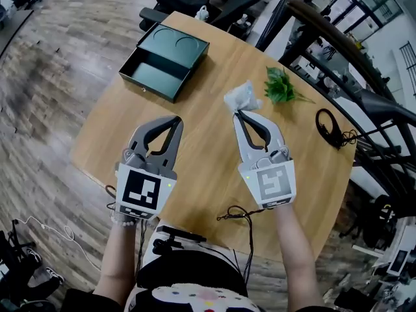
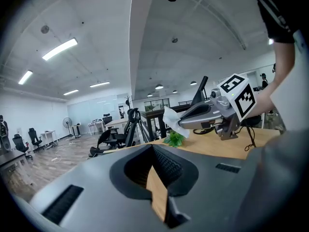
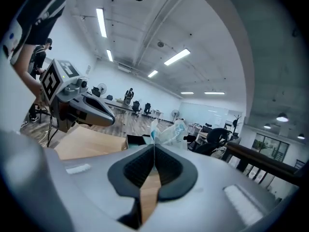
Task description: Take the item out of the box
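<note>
head view, seen from above. the open dark green box (image 1: 166,60) lies at the upper left of the round wooden table (image 1: 208,155), its tray showing nothing inside. the item, a crumpled whitish plastic packet (image 1: 242,96), is already outside the box, near frame centre. it is pinched at the tips of the right gripper (image 1: 239,112), whose jaws are closed narrowly on one edge of it. the left gripper (image 1: 176,119) hangs at lower left, jaws together with nothing between them. a green plastic sprig (image 1: 281,86) lies just right of the packet.

judgement: removal looks nearly done and set-down remains. lower the packet onto bare wood between box and sprig, and part the jaws only once it rests. the thin film may cling to a pad, so lift away slowly.
</note>
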Tool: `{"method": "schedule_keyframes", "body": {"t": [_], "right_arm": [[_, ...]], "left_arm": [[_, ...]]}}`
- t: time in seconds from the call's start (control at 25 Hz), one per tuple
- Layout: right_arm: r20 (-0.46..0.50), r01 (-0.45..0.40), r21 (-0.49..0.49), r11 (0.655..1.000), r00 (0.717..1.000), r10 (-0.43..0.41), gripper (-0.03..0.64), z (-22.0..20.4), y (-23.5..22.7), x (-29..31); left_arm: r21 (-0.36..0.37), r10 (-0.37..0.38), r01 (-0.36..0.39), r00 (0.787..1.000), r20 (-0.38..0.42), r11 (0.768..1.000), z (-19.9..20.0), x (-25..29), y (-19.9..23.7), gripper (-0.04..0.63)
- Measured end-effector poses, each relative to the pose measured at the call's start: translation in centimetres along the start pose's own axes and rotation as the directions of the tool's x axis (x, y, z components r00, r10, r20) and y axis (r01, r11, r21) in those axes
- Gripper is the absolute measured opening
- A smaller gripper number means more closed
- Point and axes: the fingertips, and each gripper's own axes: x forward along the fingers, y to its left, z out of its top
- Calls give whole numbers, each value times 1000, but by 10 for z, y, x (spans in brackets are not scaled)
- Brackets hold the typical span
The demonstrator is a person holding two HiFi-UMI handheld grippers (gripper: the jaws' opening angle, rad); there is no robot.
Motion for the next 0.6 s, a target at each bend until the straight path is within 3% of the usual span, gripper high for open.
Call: {"method": "schedule_keyframes", "body": {"t": [0.28, 0.6], "right_arm": [[104, 131, 67, 989, 985, -138, 15, 18, -12, -78], [118, 210, 119, 970, 967, -224, 15, 8, -12, -156]], "left_arm": [[41, -40, 37, 997, 72, 998, 35, -18, -48, 6], [91, -86, 74, 986, 144, 993, 62, -39, -97, 6]]}}
